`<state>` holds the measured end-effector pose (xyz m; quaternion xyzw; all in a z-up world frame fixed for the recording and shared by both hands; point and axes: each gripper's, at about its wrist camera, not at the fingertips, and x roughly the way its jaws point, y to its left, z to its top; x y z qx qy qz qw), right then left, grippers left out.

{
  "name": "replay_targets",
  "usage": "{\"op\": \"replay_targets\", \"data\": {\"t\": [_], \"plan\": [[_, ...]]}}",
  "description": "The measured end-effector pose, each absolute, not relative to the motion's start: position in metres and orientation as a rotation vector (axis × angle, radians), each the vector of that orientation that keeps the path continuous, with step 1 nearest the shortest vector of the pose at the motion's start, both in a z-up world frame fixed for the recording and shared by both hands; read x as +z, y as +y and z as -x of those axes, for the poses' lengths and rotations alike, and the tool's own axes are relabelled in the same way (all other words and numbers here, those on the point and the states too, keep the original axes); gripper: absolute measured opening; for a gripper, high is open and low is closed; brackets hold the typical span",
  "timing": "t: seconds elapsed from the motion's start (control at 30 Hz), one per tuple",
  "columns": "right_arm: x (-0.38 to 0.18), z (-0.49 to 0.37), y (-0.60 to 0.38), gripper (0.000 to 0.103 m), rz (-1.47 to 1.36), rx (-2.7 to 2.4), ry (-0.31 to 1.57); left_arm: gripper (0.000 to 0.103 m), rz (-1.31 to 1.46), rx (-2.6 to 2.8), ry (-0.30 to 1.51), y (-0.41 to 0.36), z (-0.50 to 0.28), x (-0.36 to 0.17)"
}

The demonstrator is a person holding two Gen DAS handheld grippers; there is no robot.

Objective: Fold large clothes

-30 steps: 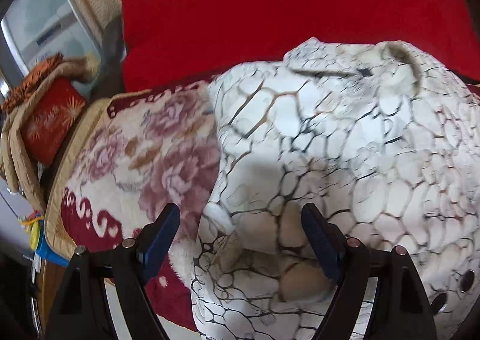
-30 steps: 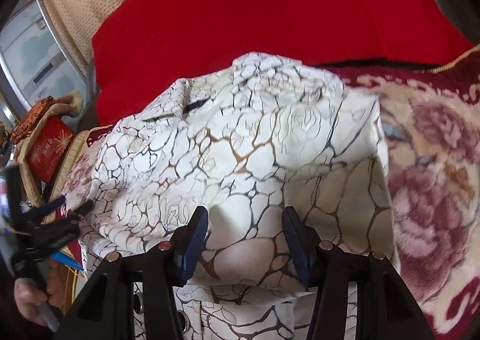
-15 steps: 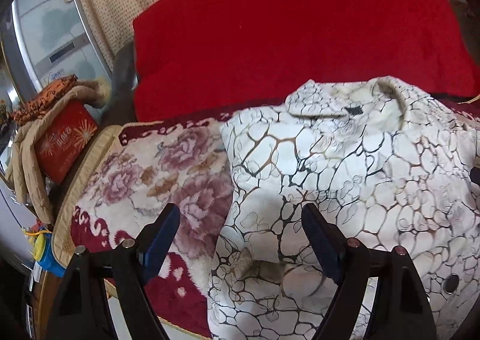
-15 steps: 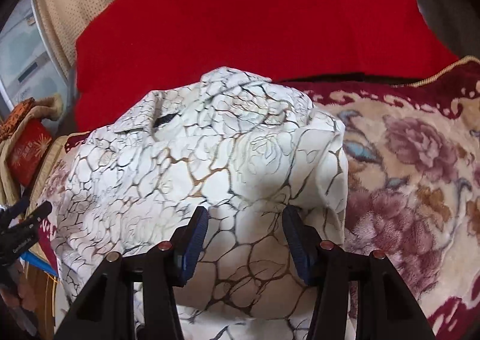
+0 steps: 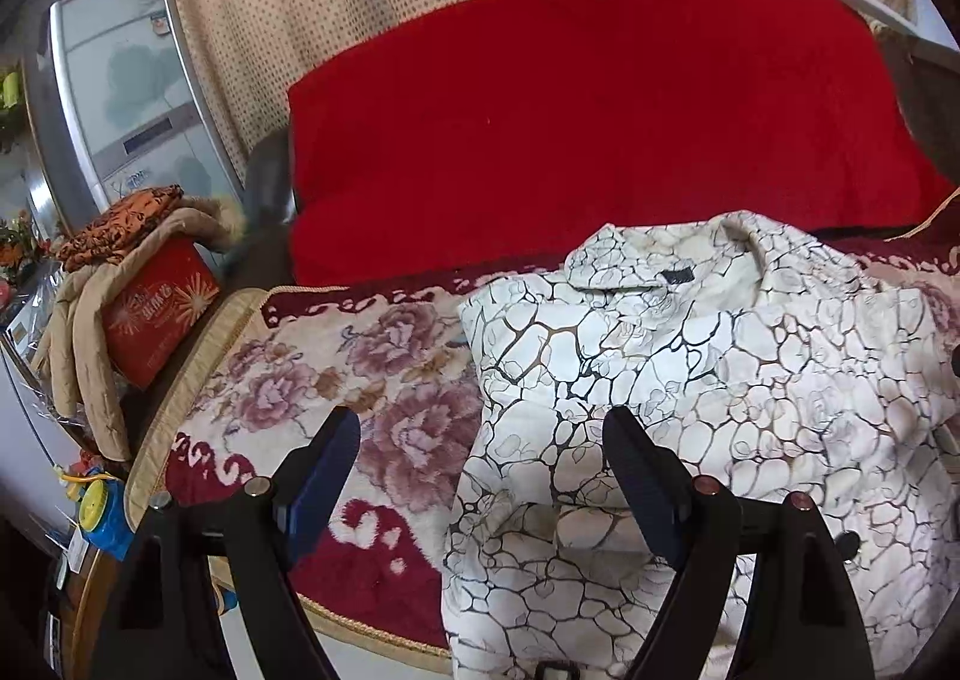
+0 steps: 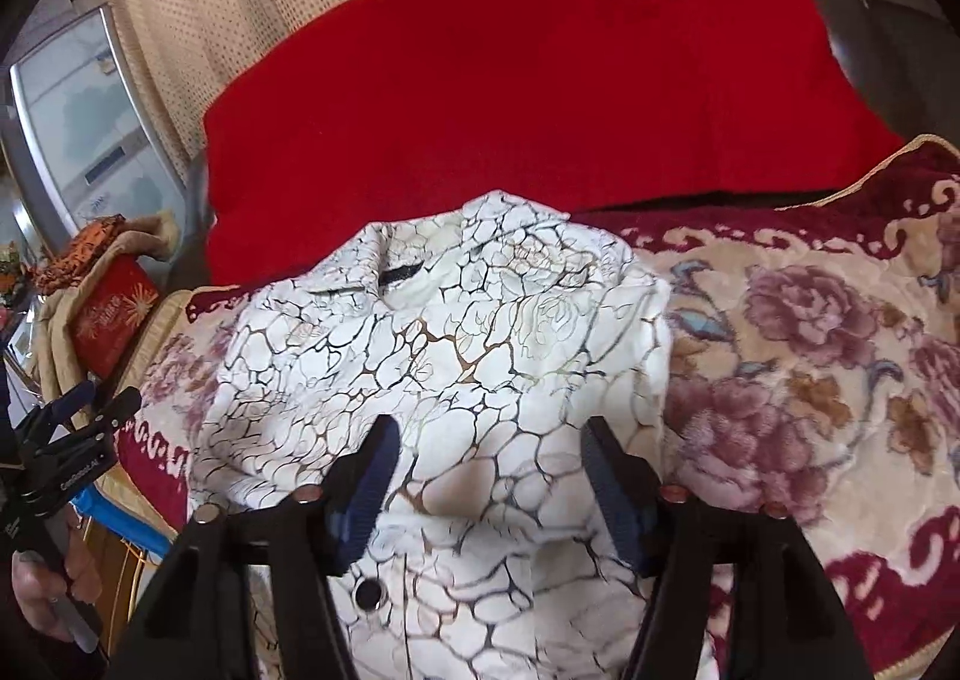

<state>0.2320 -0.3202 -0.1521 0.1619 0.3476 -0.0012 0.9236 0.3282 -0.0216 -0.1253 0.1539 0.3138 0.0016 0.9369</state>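
Observation:
A white coat [image 5: 708, 398] with a dark crackle pattern lies folded on a floral blanket [image 5: 336, 380], collar at the far end, sleeves folded in. My left gripper [image 5: 480, 440] hovers open above the coat's left edge, half over the blanket, holding nothing. In the right wrist view the same coat [image 6: 432, 356] lies below my right gripper [image 6: 486, 452], whose jaws are opening above the cloth with nothing pinched between them. The left gripper [image 6: 96, 401] shows at the far left of that view, held by a hand.
A red quilt [image 5: 588, 128] covers the bed behind the coat. At the left stand a red box [image 5: 156, 314] draped with a beige garment, a grey cabinet [image 5: 120, 86] and a blue-and-yellow toy [image 5: 102, 512]. The blanket [image 6: 810, 368] extends to the right.
Both grippers have pulled back and risen from the coat, so more of the bed shows. The right jaws have widened; the cloth between them now lies flat below.

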Motion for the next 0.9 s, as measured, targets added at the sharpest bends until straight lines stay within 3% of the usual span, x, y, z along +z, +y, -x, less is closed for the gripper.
{"op": "replay_targets", "data": {"t": [0.33,0.4,0.53,0.73,0.9], "plan": [[-0.135,-0.168,-0.341,0.07,-0.324,-0.044,0.694,0.084,-0.329,-0.016,0.628,-0.009,-0.289,-0.118],[-0.138,-0.152,-0.35,0.07,-0.341,-0.049,0.709,0.089,-0.306,-0.057,0.685,0.006,-0.283,-0.131],[-0.158,-0.115,-0.371,0.076,-0.392,-0.077,0.749,0.09,-0.221,-0.149,0.862,0.052,-0.274,-0.178],[-0.221,-0.07,-0.4,0.076,-0.509,-0.089,0.88,0.09,-0.044,-0.184,1.135,0.125,-0.249,-0.272],[-0.27,-0.055,-0.413,0.076,-0.597,-0.018,0.996,0.09,0.095,-0.25,1.26,0.151,-0.233,-0.331]]}}
